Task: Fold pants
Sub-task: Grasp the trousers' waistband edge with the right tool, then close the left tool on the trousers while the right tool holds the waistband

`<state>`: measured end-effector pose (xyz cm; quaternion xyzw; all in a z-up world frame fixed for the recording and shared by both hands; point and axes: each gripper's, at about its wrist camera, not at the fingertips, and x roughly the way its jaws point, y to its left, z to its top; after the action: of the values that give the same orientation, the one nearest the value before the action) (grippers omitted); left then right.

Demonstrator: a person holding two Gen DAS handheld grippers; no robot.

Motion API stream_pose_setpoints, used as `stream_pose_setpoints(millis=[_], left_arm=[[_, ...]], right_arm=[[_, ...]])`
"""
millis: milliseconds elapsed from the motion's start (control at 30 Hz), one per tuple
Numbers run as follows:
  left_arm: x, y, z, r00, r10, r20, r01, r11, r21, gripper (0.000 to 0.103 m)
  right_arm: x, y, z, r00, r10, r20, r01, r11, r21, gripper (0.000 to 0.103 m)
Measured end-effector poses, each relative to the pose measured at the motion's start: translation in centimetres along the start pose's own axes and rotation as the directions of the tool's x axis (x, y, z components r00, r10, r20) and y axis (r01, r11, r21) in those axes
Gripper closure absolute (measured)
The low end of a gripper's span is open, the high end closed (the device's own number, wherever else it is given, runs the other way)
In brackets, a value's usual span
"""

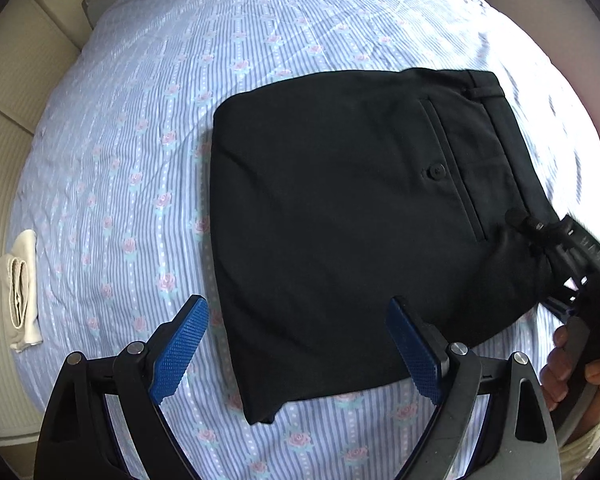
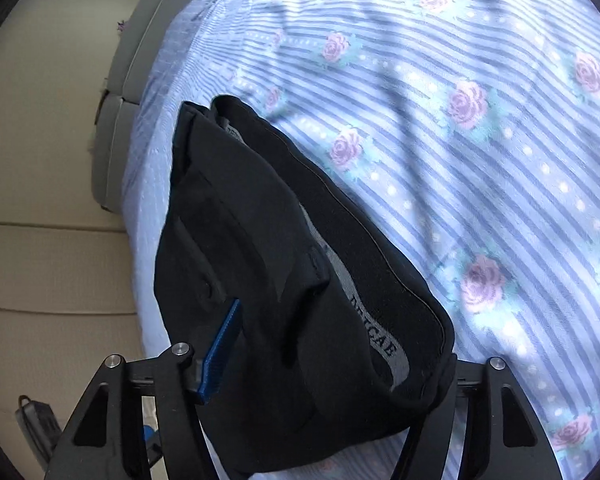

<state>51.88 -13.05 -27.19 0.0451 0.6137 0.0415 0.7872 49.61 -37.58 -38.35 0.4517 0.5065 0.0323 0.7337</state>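
Black pants (image 1: 340,220) lie folded into a compact block on the bed, back pocket and button up, waistband at the right. My left gripper (image 1: 296,344) is open and empty, above the block's near edge. My right gripper (image 1: 540,248) shows at the block's near right corner, gripping the waistband end. In the right wrist view the pants (image 2: 284,280) fill the space between the fingers, with one blue pad (image 2: 220,352) showing; the other finger is hidden under cloth. The right gripper (image 2: 324,360) is shut on the waistband, whose grey inner lining shows.
The bed sheet (image 1: 160,100) is blue striped with pink roses. A folded white cloth (image 1: 22,292) lies at the bed's left edge. Beige floor (image 2: 52,160) lies beyond the bed's left edge. A hand (image 1: 572,364) holds the right gripper's handle.
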Motion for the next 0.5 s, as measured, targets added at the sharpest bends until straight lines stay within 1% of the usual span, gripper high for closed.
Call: stream_pose_setpoints(millis=[67, 167, 233, 267, 300, 333, 367, 400, 500], left_arm=[[0.6, 0.7, 0.0, 1.0, -0.002, -0.017, 0.001, 1.0, -0.02, 0.012], [1.4, 2.4, -0.2, 0.999, -0.017, -0.043, 0.014, 0.997, -0.078, 0.012], [2.2, 3.8, -0.5, 0.998, -0.035, -0.055, 0.028, 0.993, -0.115, 0.012], [2.7, 4.7, -0.6, 0.997, -0.051, -0.064, 0.041, 0.989, -0.14, 0.012], [3.0, 5.5, -0.8, 0.995, -0.073, -0.072, 0.06, 0.984, -0.166, 0.012], [3.7, 6.5, -0.9, 0.99, -0.117, -0.081, 0.099, 0.974, -0.202, 0.012], [4.3, 7.4, -0.9, 0.982, -0.166, -0.087, 0.142, 0.962, -0.234, 0.012], [5.0, 8.3, -0.8, 0.971, -0.223, -0.087, 0.192, 0.943, -0.271, 0.012], [7.0, 10.6, 0.1, 0.945, -0.321, -0.059, 0.281, 0.893, -0.352, 0.012]], right_arm=[[0.5, -0.7, -0.3, 1.0, -0.013, 0.012, 0.013, 1.0, 0.016, 0.038], [0.3, -0.6, -0.3, 0.999, -0.026, 0.021, 0.024, 0.998, 0.052, 0.044], [-0.8, 0.1, -0.5, 0.997, -0.067, 0.029, 0.066, 0.997, 0.028, 0.054], [-1.0, 0.8, -0.7, 0.995, -0.088, 0.037, 0.088, 0.996, 0.005, 0.057], [-1.4, 1.9, -1.0, 0.993, -0.11, 0.051, 0.112, 0.993, -0.028, 0.063], [-1.8, 2.6, -0.9, 0.99, -0.13, 0.061, 0.134, 0.989, -0.061, 0.068], [-2.0, 3.5, -1.0, 0.984, -0.165, 0.066, 0.171, 0.98, -0.103, 0.069], [-2.0, 4.5, -1.0, 0.976, -0.205, 0.068, 0.213, 0.966, -0.149, 0.071], [-1.3, 6.2, -0.9, 0.95, -0.305, 0.071, 0.313, 0.92, -0.236, 0.072]])
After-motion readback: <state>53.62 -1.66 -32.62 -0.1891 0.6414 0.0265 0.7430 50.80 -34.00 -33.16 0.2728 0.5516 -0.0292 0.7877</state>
